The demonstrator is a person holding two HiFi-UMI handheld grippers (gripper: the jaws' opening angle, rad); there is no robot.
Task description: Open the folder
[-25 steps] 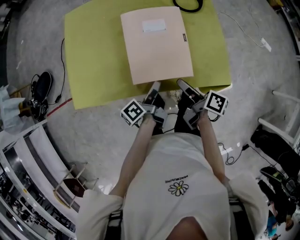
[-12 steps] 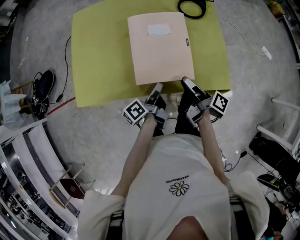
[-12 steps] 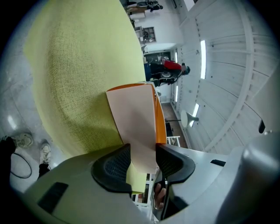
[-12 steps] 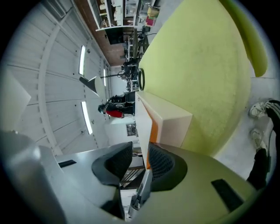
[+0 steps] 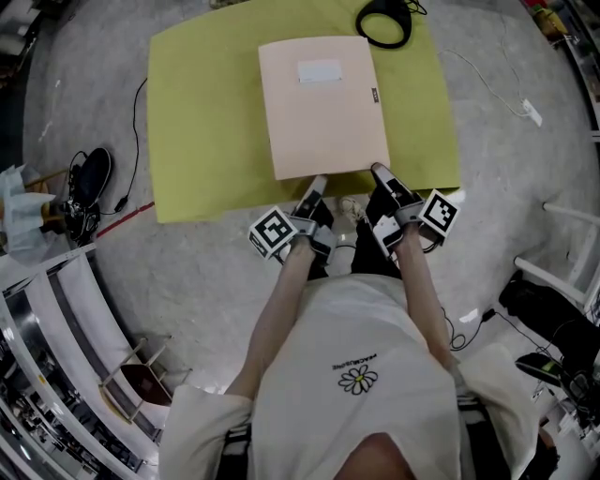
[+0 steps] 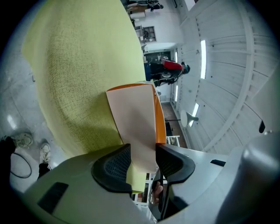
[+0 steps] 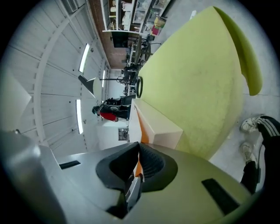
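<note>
Yel-green mat [image 5: 206,122] on grey floor [image 5: 206,272]. Blk cable coil [image 5: 380,43] at mat's far edge, blk shoe [image 5: 89,173] off to my L, white cable [image 5: 531,112] to R.

folder [image 5: 323,103] lies on the mat [image 5: 202,112] — cable loop [image 5: 384,23] behind it.

Head view looks steeply down from above the person [image 5: 356,375] onto a yellow-green mat [image 5: 206,122]. Both gripper views sit low and close at the mat's near edge, rolled sideways, facing across it. All three share the beige folder [image 5: 323,108].
</note>
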